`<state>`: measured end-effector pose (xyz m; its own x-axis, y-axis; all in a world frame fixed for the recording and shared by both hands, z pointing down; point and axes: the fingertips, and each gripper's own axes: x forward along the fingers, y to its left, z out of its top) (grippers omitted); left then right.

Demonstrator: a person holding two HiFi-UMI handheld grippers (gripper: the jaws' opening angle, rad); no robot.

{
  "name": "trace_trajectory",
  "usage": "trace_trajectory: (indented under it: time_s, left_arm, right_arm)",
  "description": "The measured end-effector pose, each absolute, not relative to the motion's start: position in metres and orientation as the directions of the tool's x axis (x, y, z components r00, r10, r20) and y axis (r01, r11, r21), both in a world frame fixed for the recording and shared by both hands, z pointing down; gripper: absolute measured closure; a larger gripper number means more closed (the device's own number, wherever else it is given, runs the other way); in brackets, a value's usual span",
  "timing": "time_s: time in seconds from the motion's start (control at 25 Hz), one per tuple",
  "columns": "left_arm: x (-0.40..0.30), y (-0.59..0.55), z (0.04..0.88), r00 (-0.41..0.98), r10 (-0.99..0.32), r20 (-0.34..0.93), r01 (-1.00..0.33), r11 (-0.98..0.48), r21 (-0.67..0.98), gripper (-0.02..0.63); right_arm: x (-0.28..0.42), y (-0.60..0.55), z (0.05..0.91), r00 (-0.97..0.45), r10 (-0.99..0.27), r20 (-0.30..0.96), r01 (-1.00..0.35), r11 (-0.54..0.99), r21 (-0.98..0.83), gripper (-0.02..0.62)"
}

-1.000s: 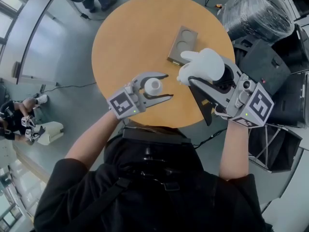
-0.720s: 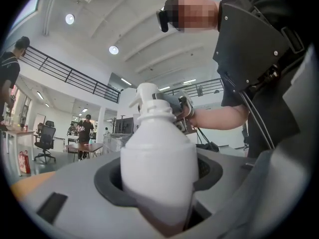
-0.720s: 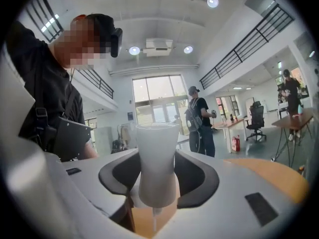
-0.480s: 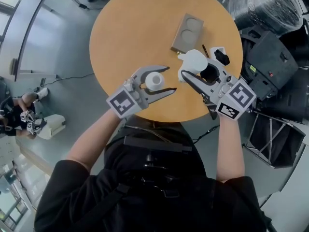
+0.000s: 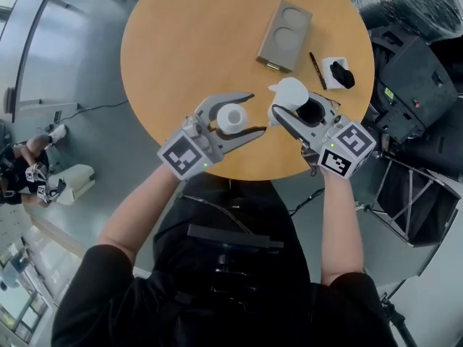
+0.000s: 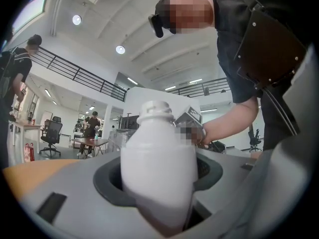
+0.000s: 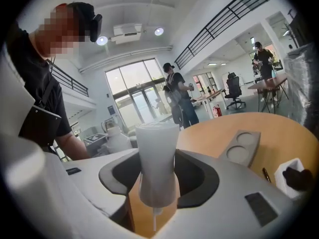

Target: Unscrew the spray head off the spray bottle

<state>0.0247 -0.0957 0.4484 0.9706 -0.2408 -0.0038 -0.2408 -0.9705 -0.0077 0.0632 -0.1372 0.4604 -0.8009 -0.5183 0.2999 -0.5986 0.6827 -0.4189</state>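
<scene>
The white spray bottle (image 5: 231, 116) stands upright between the jaws of my left gripper (image 5: 253, 114), which is shut on its body. Its threaded neck (image 6: 155, 111) is bare, with no head on it. My right gripper (image 5: 293, 104) is shut on the white spray head (image 5: 291, 92), which is apart from the bottle and to its right. In the right gripper view the spray head (image 7: 156, 158) sits between the dark pads, and its thin dip tube (image 7: 154, 219) hangs down over the table. Both grippers hover over the near edge of the round orange table (image 5: 188, 42).
A brown tray (image 5: 284, 26) with two round recesses lies at the far right of the table. A dark pen (image 5: 316, 70) and a small white box holding a black object (image 5: 337, 73) lie near the right rim. Black cases and equipment (image 5: 412, 56) stand beyond the right edge.
Both grippers have sunk toward the table, the right one much more, turning as it went. The spray head and the bottle stay gripped and apart.
</scene>
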Motion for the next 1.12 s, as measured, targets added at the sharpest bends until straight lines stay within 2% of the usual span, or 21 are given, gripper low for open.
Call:
trace_trajectory:
  time_s: [0.56,1.12]
  left_arm:
    - [0.05,-0.133,0.602,0.958,-0.284,0.044,-0.286,-0.956,0.065,0.316]
    - [0.062,-0.147,0.7,0.961,-0.275,0.045,-0.278,-0.957,0.089,0.314]
  right_arm:
    - [0.072,-0.15,0.67,-0.76,-0.397,0.514,-0.643,0.57,-0.511,0.374]
    - [0.077,-0.152,0.753,-0.771,-0.343,0.536,-0.634,0.483,-0.603,0.374]
